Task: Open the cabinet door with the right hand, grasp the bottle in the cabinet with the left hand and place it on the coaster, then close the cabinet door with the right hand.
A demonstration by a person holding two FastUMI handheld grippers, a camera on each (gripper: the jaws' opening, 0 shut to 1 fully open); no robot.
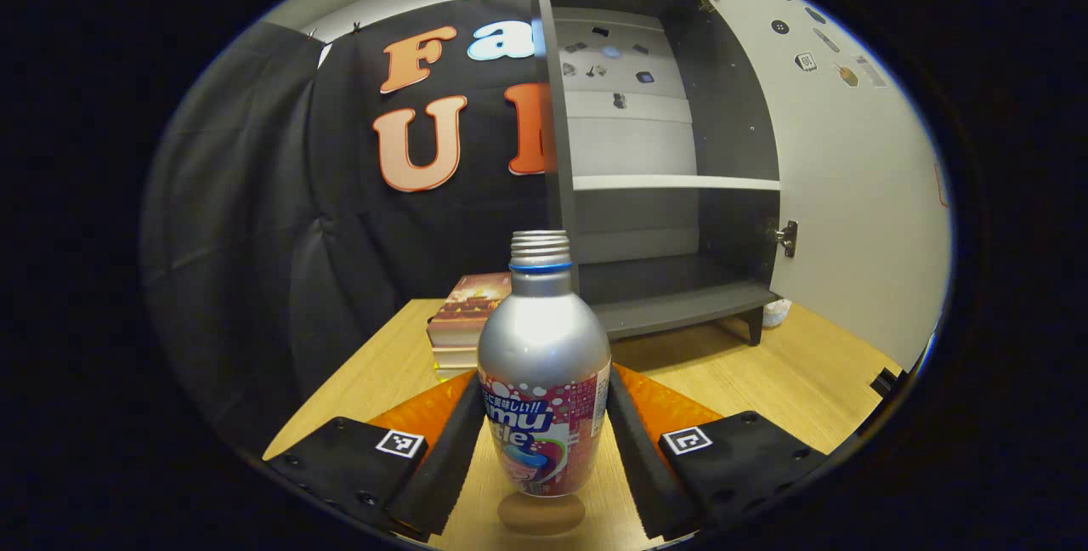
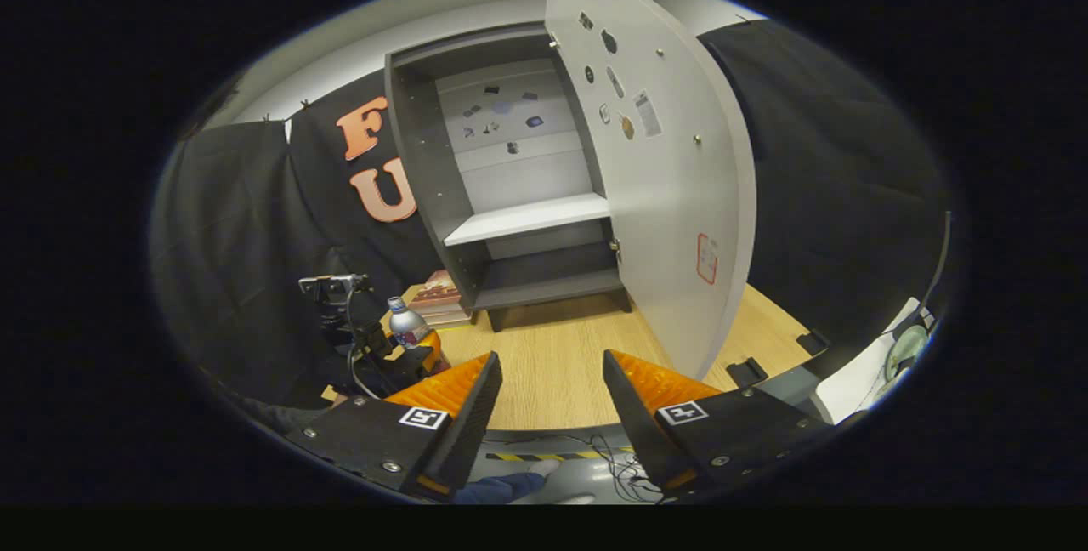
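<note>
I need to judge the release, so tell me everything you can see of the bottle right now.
The bottle is silver, metal by its look, with a rounded shoulder, a bare threaded neck with no cap, a blue ring under the threads and a printed red, white and blue label round its lower half. It stands upright between the left gripper fingers, which sit close along both sides of the label. Beneath its base lies a round brownish coaster on the wooden table; whether the base touches it is unclear. The right gripper view shows it small, left of the open cabinet.
</note>
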